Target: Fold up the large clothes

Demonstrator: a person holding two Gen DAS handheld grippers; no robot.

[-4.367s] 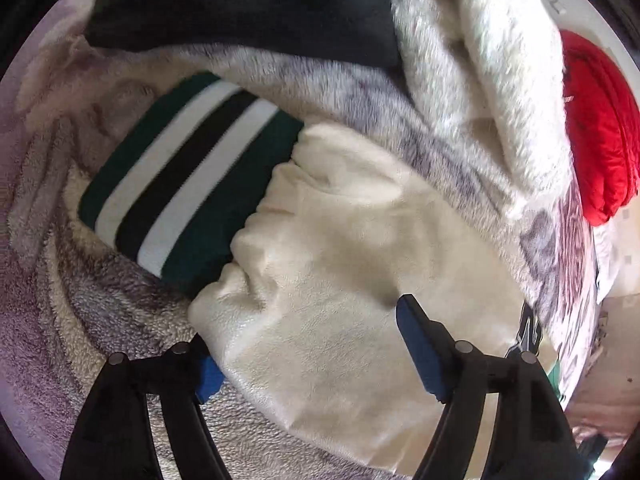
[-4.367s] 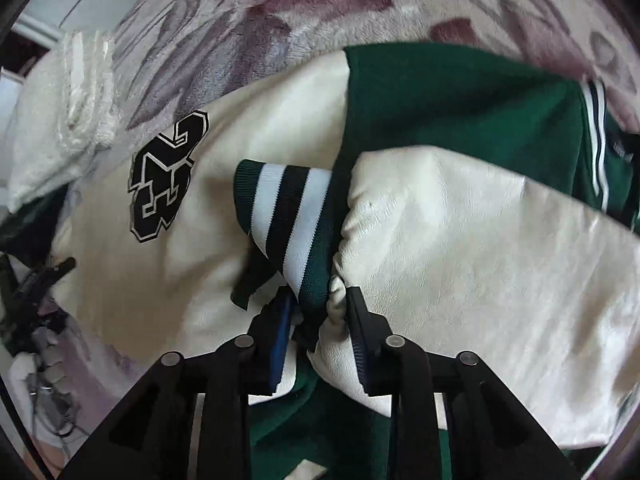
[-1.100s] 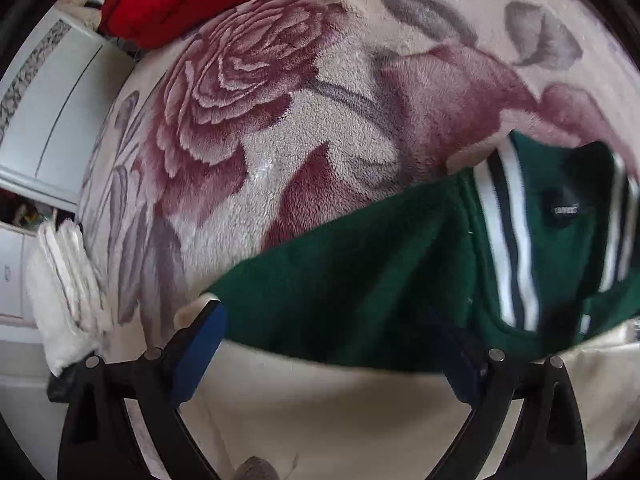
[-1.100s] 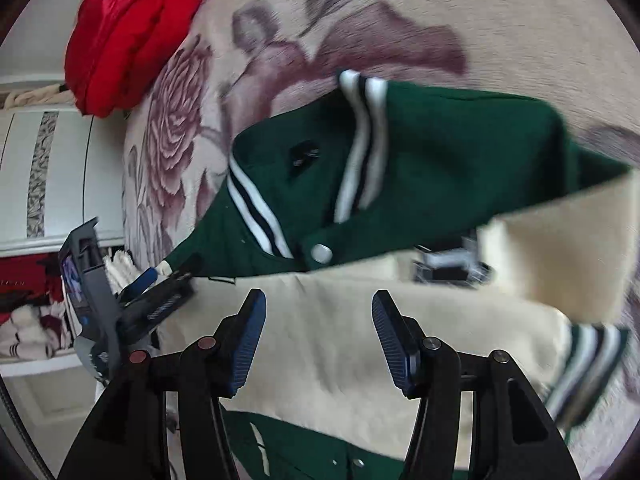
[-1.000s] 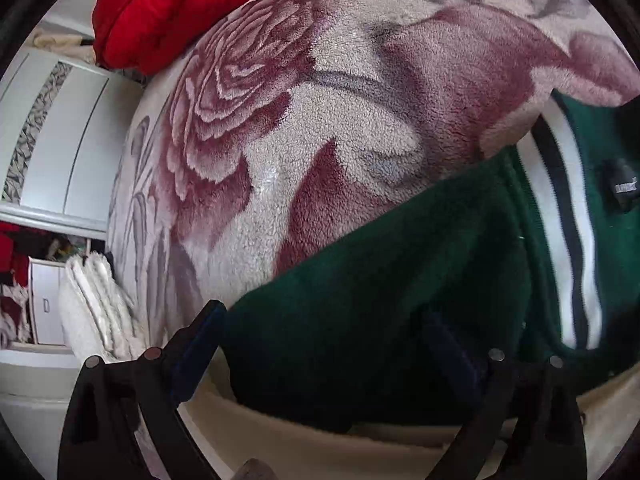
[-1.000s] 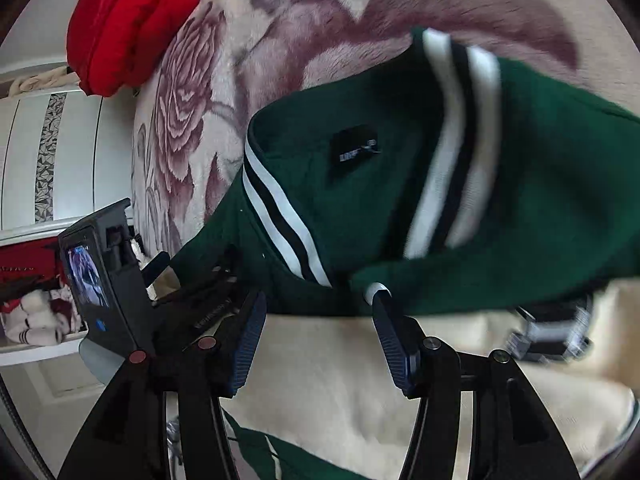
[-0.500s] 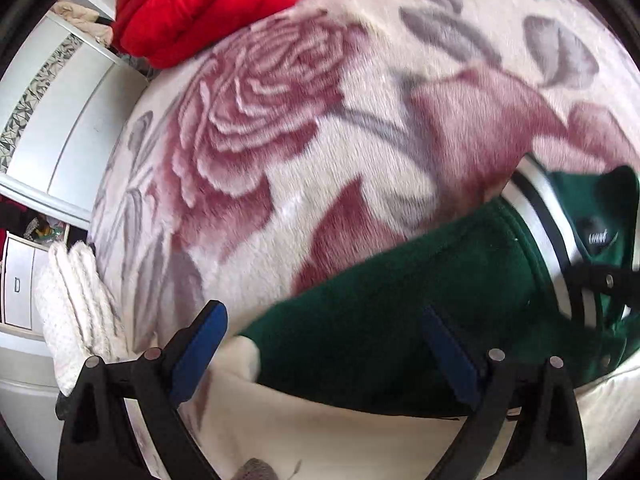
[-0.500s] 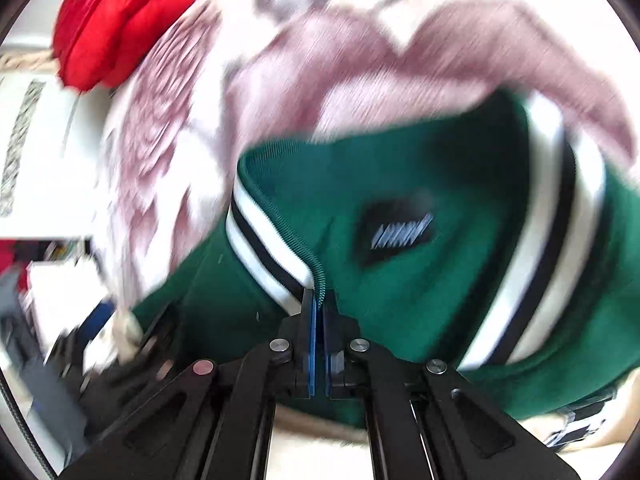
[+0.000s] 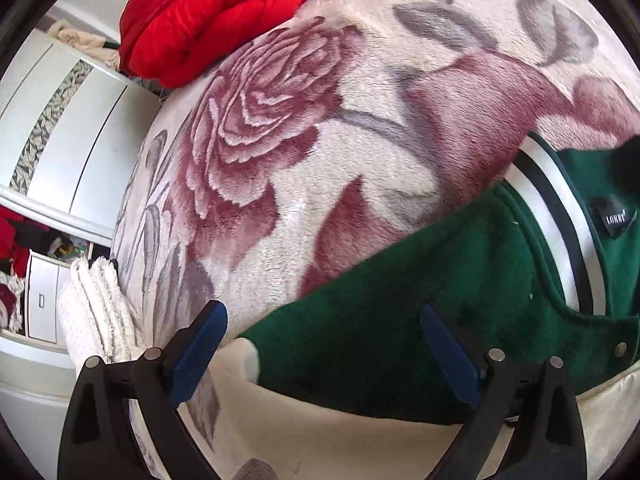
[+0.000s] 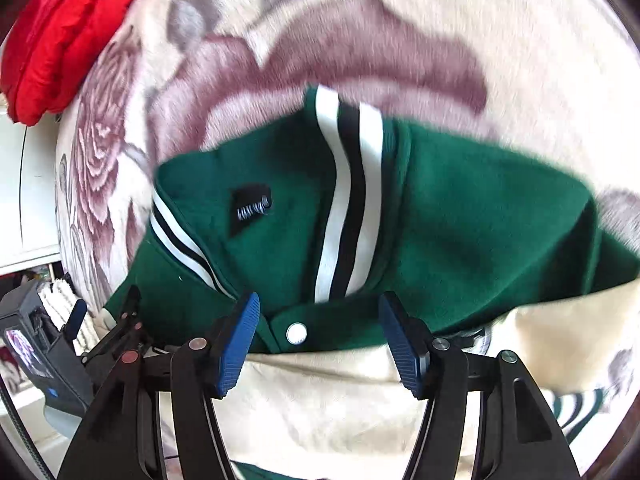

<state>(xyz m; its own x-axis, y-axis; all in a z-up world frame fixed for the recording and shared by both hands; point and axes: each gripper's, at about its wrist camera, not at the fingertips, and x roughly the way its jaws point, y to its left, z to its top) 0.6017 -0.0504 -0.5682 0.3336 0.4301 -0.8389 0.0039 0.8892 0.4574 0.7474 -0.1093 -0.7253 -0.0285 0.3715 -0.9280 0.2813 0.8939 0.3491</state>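
A green varsity jacket (image 10: 460, 208) with cream sleeves (image 10: 340, 400) lies on the floral blanket (image 9: 320, 120). Its striped collar (image 10: 346, 200) and black neck label (image 10: 250, 206) face up. My right gripper (image 10: 318, 304) hovers over the collar's front edge by a white snap (image 10: 296, 333); its jaws are opening, and the fabric beneath is not pinched. My left gripper (image 9: 320, 316) stands wide open above the jacket's green shoulder (image 9: 420, 300), gripping nothing. In the right wrist view, the left gripper (image 10: 76, 320) shows at the lower left by the jacket's edge.
A red padded garment (image 9: 208, 12) lies at the bed's far corner. Folded white knitwear (image 9: 92, 320) sits at the left edge of the bed. White wardrobe doors (image 9: 60, 120) and drawers stand beyond that edge. Bare blanket stretches beyond the collar.
Half a second ago the right gripper was shut on the collar edge; now its jaws stand apart and the collar lies flat. The left gripper stayed open over the shoulder.
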